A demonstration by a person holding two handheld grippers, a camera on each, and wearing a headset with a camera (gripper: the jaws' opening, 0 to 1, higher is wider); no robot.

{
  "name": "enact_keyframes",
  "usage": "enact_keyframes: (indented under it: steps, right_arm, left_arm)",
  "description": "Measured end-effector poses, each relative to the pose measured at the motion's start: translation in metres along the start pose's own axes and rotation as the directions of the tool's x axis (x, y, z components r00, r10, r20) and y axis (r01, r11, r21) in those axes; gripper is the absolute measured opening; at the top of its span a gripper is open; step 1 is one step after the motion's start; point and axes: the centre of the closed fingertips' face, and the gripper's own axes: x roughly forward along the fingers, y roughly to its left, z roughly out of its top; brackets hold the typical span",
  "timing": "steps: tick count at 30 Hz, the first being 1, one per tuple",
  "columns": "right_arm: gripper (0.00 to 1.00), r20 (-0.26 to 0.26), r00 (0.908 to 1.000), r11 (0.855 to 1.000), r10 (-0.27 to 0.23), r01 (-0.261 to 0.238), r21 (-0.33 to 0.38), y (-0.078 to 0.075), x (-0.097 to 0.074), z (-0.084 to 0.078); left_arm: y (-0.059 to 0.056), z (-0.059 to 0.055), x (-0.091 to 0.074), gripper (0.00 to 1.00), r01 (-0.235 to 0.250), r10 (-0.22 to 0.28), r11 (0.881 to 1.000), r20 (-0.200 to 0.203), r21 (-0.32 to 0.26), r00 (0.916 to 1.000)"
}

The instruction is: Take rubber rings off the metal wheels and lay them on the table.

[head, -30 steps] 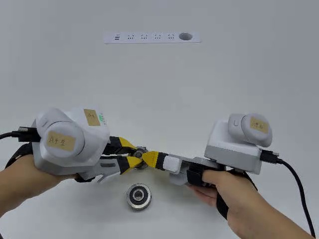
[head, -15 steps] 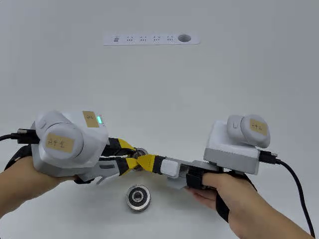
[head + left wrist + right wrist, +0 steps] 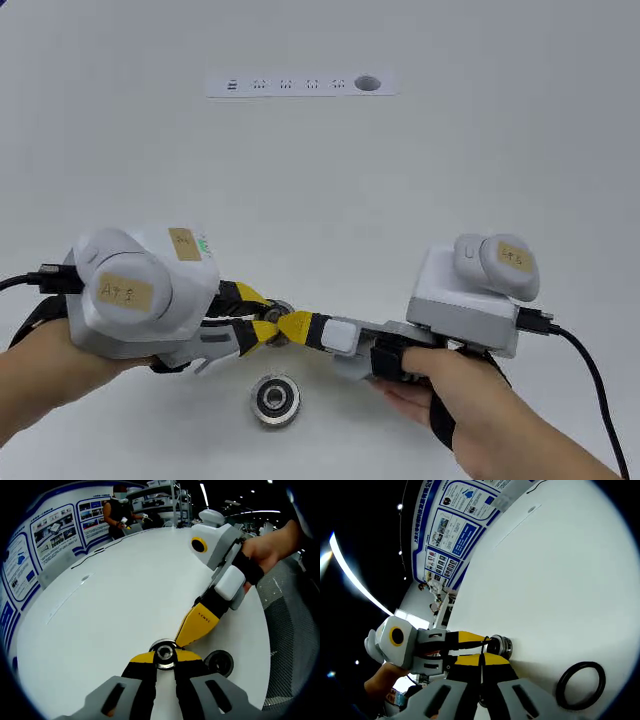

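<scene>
The white table [image 3: 450, 150] carries a flat white power strip [image 3: 300, 83] at its far side. 1 black-rimmed metal wheel [image 3: 275, 399] lies flat near the front edge. In the right gripper view, 1 thin black ring [image 3: 581, 685] lies flat on it.

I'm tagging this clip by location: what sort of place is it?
Probably a lab or workshop hall: a large white table, information posters along the wall, and storage shelving at the back.
</scene>
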Motion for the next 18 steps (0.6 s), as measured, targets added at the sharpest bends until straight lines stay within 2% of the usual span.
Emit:
enact_keyframes:
  steps: [18]
  right_arm:
    - [0.01,0.017,0.9997,0.999,-0.017,0.016,0.039,-0.0029,0.0025,0.0016]
  left_arm:
    - [0.0033,-0.0039,-0.0062,0.18,-0.031,0.031,0.999,-0.023,0.008,0.9993]
